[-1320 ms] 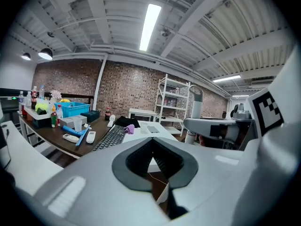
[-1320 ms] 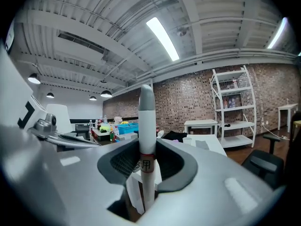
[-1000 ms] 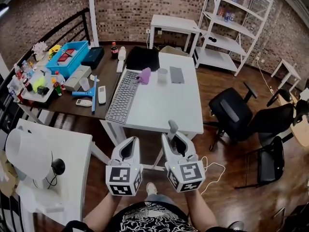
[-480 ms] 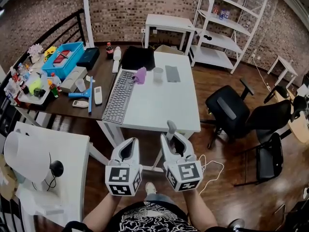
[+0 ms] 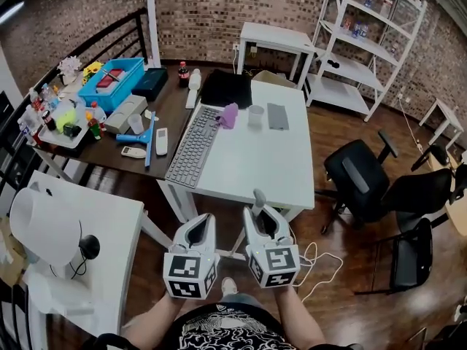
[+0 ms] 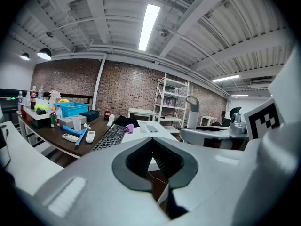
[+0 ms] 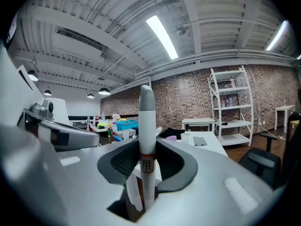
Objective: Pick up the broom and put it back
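The broom shows only as its handle (image 5: 258, 198), a white pole with a grey cap, a red band and a small label (image 7: 146, 140). It stands upright between the jaws of my right gripper (image 5: 260, 214), which is shut on it (image 7: 146, 149). The brush end is hidden below. My left gripper (image 5: 198, 221) is level beside the right one, jaws shut with nothing between them (image 6: 151, 139). Both hang over the wooden floor just in front of the white table's (image 5: 255, 168) near edge.
On the white table lie a keyboard (image 5: 191, 146), a purple cloth and a cup. A dark table (image 5: 169, 111) with clutter stands to its left. A white desk (image 5: 95, 224) is at the near left, black office chairs (image 5: 365, 177) to the right, and a white cable (image 5: 319, 257) lies on the floor.
My right gripper has sunk a little with the broom handle still in it. The left gripper has hardly moved. The head view has shifted slightly.
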